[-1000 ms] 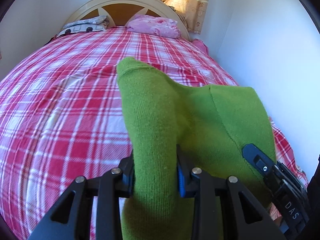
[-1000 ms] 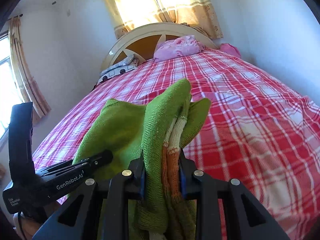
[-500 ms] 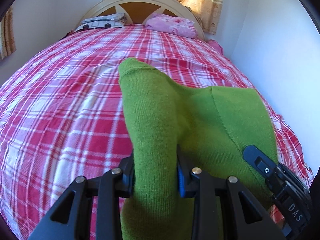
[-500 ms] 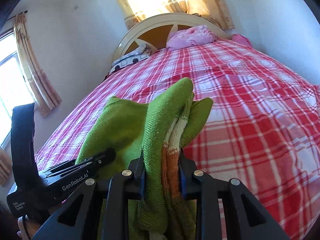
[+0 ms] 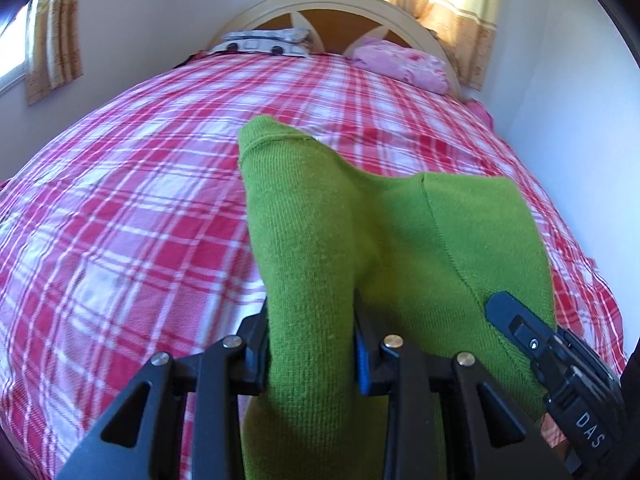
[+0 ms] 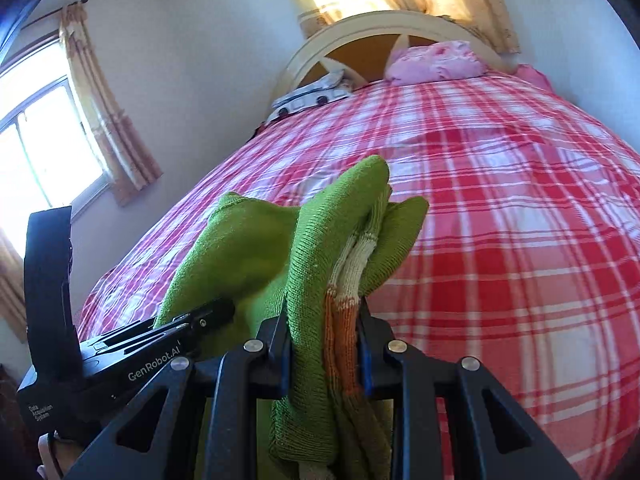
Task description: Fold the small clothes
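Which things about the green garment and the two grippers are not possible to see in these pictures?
- Green garment: lower part cut off by the bottom edge, both views; its type is unclear.
- Left gripper and right gripper: fabric covers the jaws' inner faces.
- Bed beneath the garment: hidden, so no telling whether they touch.

Green knit garment (image 5: 400, 240), orange-cream striped inside; red-white plaid bedspread (image 5: 140, 200); pink pillow (image 5: 404, 62); black gripper (image 5: 312, 344).

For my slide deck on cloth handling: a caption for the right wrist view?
Right gripper clamps a green knit garment with orange and cream stripes above a red plaid bed.
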A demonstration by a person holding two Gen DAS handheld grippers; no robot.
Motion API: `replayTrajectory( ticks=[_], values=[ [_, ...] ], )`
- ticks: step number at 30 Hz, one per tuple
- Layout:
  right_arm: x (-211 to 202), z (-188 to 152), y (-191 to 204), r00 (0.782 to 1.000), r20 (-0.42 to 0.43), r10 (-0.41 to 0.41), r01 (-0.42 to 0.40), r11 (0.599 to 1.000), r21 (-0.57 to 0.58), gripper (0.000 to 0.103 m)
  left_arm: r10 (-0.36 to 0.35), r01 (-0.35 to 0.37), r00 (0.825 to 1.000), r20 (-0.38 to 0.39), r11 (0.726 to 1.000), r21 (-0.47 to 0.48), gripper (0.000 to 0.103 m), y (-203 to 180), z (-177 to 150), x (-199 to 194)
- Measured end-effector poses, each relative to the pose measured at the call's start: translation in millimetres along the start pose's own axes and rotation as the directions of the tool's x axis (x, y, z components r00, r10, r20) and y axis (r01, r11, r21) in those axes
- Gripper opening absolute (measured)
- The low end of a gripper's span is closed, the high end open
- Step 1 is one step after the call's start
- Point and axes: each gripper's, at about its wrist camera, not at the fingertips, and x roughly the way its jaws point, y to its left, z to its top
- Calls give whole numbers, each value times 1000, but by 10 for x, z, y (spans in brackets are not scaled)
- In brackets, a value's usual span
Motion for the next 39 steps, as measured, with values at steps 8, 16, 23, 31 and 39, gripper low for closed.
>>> replayTrajectory(
  ticks=[8, 16, 23, 31, 39],
  values=[
    [386, 78, 481, 998, 3, 66, -66, 994, -93, 26, 74, -73, 997, 35, 997, -36, 33, 457, 160, 44],
    [920, 185, 684, 1000, -1, 21, -21, 988, -155, 26, 145, -145, 989, 17, 989, -4, 33, 671, 296, 479],
    [1275, 123, 478, 996, -75, -49, 39, 991, -131, 26, 147, -147, 989, 9, 989, -16, 40, 758, 215, 623],
    [1415, 158, 295, 980, -200, -15, 7, 999, -42, 44, 63, -71, 997, -48, 979, -191, 77, 1086, 193, 683],
    [884, -8, -12, 979, -162, 123, -118, 992, 38, 67, -261, 237, 965, -10, 890, -389, 78, 1484, -361, 159]
  ],
)
